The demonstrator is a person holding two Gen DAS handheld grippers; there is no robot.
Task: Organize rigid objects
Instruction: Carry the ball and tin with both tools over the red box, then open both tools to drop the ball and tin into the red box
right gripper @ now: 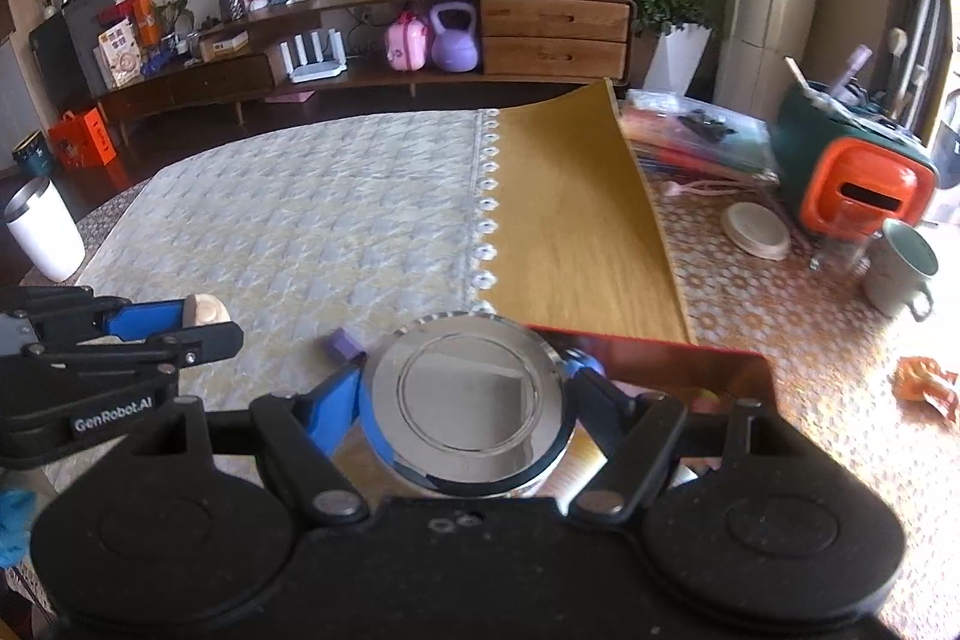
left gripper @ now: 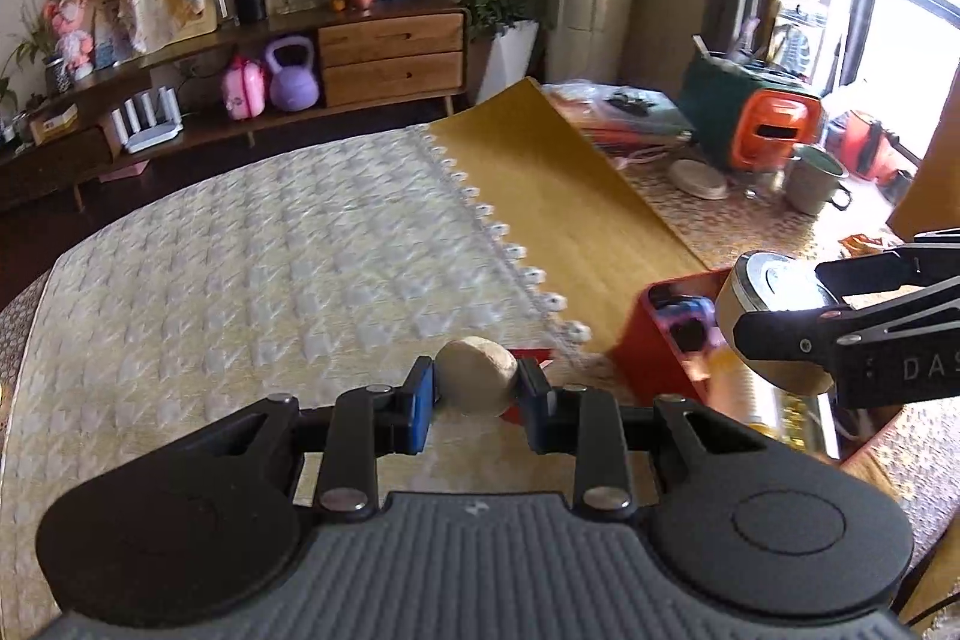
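The left claw (left gripper: 475, 388) squeezes a round beige stone (left gripper: 477, 375) low in the middle of its view. The right claw (right gripper: 465, 403) grips a shiny round metal tin (right gripper: 468, 397) low in its view, over the red box (right gripper: 708, 364) on the table (right gripper: 780, 340).

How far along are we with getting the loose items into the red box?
Done: the red box already holds a few small items, too blurred to name. In hand: the left gripper is shut on a beige disc; the right gripper is shut on a round metal tin at the box. Left: a purple block lies on the tablecloth.
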